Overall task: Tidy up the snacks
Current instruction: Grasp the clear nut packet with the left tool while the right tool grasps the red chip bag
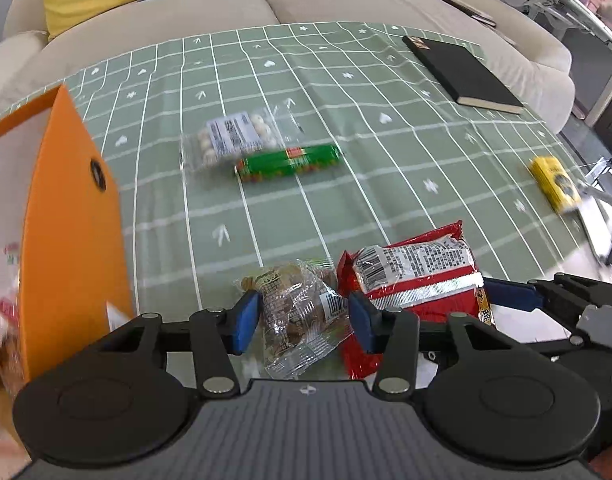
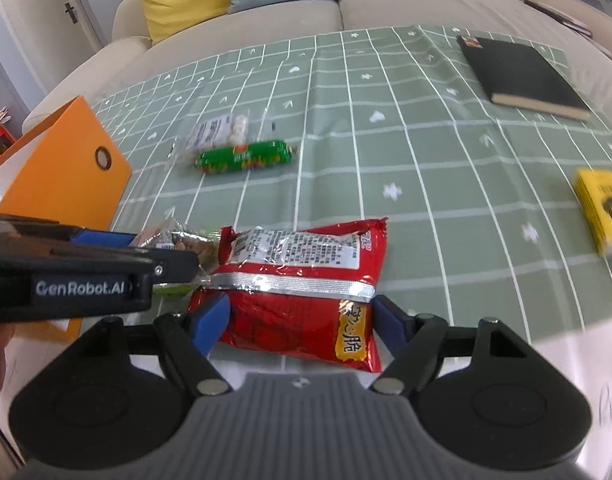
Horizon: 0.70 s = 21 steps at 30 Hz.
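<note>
Red bag [image 2: 290, 264] clenched in right gripper [image 2: 301, 322]; left view shows left gripper [image 1: 304, 319] apparently gripping clear bag [image 1: 294, 300].

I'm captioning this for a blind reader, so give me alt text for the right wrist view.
The right gripper straddles a crinkly red foil snack bag on a green grid-patterned tablecloth, blue pads at each side. The left gripper reaches over a clear packet of brown snacks; an orange box stands left.
</note>
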Available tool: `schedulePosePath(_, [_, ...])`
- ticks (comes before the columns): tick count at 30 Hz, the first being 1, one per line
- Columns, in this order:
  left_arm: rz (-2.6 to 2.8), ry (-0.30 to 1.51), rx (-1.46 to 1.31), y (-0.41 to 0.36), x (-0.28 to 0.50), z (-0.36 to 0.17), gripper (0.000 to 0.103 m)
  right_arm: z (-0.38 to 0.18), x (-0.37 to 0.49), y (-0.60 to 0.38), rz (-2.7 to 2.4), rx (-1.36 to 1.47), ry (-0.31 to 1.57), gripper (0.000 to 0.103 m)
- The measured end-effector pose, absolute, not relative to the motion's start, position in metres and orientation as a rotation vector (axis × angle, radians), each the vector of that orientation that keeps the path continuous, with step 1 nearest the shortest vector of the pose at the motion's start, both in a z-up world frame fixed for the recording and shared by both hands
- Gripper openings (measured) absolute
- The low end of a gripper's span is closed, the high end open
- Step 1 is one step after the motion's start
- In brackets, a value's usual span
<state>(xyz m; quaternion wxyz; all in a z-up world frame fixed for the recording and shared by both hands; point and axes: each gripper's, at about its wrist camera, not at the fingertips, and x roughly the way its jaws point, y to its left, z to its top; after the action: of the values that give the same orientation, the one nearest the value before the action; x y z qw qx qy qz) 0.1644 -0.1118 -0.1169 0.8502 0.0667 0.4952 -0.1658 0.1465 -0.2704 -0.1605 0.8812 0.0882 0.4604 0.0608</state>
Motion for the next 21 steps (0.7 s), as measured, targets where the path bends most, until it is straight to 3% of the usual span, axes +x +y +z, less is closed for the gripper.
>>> schedulePosePath(16, [-0.323,1.036,0.14,-0.08,0.093,-0.114,0.055,-0.152,0.074,-0.262,0.148,0.174,1.019,0.076])
schedulePosePath(21, [-0.307,1.037,0.142,-0.069,0.084,-0.114,0.055,-0.14,0.063,-0.255,0.183,0.043,0.964,0.091])
